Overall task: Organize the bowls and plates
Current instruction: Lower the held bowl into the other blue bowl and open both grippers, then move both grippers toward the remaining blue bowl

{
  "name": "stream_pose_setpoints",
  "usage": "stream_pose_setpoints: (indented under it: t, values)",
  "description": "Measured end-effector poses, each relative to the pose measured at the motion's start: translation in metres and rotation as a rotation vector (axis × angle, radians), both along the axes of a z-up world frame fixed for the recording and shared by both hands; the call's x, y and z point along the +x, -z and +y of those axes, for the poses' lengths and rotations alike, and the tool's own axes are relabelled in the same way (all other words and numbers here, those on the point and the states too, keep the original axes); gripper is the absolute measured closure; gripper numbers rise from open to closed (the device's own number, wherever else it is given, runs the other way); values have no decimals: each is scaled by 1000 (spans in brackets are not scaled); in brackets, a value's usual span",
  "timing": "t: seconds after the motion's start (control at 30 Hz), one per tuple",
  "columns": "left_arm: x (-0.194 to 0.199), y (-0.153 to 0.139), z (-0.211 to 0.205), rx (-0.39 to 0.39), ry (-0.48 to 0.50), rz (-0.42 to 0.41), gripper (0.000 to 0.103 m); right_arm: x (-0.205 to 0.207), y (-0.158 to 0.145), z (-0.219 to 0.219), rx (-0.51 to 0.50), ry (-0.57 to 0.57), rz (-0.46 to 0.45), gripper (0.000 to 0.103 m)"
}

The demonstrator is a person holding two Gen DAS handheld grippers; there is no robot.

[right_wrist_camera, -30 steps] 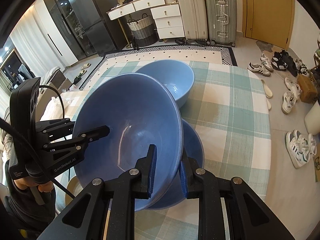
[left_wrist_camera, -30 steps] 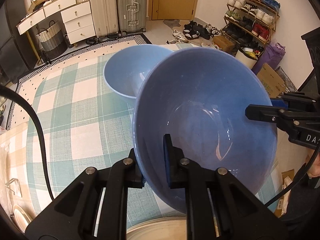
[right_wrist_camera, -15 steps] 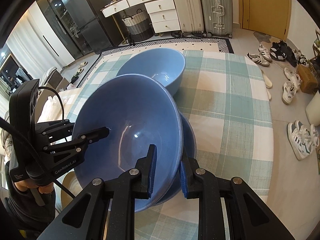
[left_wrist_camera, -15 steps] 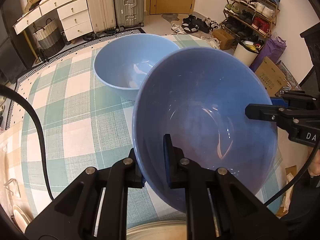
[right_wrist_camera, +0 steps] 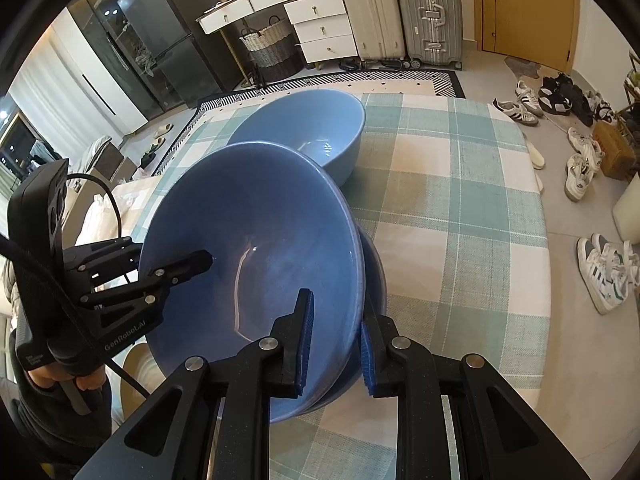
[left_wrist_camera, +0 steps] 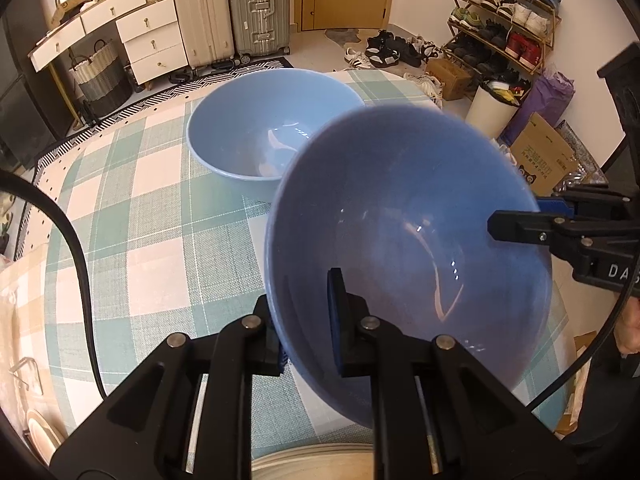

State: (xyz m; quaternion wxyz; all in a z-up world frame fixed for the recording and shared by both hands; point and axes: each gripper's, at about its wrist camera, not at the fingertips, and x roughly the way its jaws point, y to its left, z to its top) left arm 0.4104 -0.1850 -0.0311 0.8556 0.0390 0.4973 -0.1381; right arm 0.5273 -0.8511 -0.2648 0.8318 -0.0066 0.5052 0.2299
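A large dark blue bowl is gripped by both grippers at opposite sides of its rim. My left gripper is shut on the near rim in its own view. My right gripper is shut on the other rim. The bowl is tilted and sits low over a second dark blue bowl, of which only the right edge shows; whether they touch I cannot tell. A lighter blue bowl stands upright just behind on the table.
The table carries a green and white checked cloth. A cream plate lies at the near edge under the grippers. Suitcases, drawers, a shoe rack and loose shoes stand on the floor beyond.
Both grippers have sunk with the dark blue bowl between them, so less of the bowl beneath shows. The light blue bowl has not moved.
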Motion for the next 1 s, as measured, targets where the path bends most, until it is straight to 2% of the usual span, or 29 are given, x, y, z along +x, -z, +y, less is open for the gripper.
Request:
stream_pose_setpoints:
  t: [0.03, 0.07, 0.1, 0.13, 0.17, 0.23, 0.3, 0.4, 0.5, 0.63, 0.8, 0.87, 0.9, 0.93, 1.0]
  values:
    - [0, 0, 1, -8, -3, 5, 83, 0, 1, -1, -3, 4, 1, 80]
    - [1, 0, 2, -8, -7, 11, 77, 0, 1, -2, -5, 8, 3, 73]
    - [2, 2, 4, 2, -18, 17, 61, 0, 1, -3, -9, 13, 2, 64]
    - [2, 2, 3, 8, -24, 13, 49, -1, 0, -4, -9, 18, -3, 59]
    - [2, 2, 5, 11, -29, 9, 46, -1, -1, -6, -5, 23, -12, 51]
    - [2, 4, 8, 19, -42, 6, 31, -2, -3, -10, 0, 36, -24, 44]
    - [3, 4, 10, 21, -49, 4, 29, -2, -5, -13, 6, 45, -32, 33]
    - [3, 4, 13, 17, -53, 8, 27, -3, -7, -15, 14, 43, -33, 32]
    - [4, 2, 16, 29, -72, -6, 25, -5, -10, -14, 16, 40, -44, 20]
    - [8, 2, 23, 39, -96, -2, 23, -6, -14, -9, 24, 23, -55, 14]
    - [10, -4, 28, 45, -101, -13, 21, -5, -20, -6, 30, 12, -71, 13]
    - [11, -8, 30, 41, -103, -24, 15, -4, -23, -4, 33, 2, -80, 13]
    - [10, -11, 30, 36, -102, -32, 6, -3, -24, -3, 39, -1, -81, 12]
    - [10, -14, 30, 35, -99, -50, 3, -1, -26, -2, 48, -4, -81, 12]
    - [9, -19, 29, 40, -87, -83, 2, 2, -28, -1, 55, -5, -83, 12]
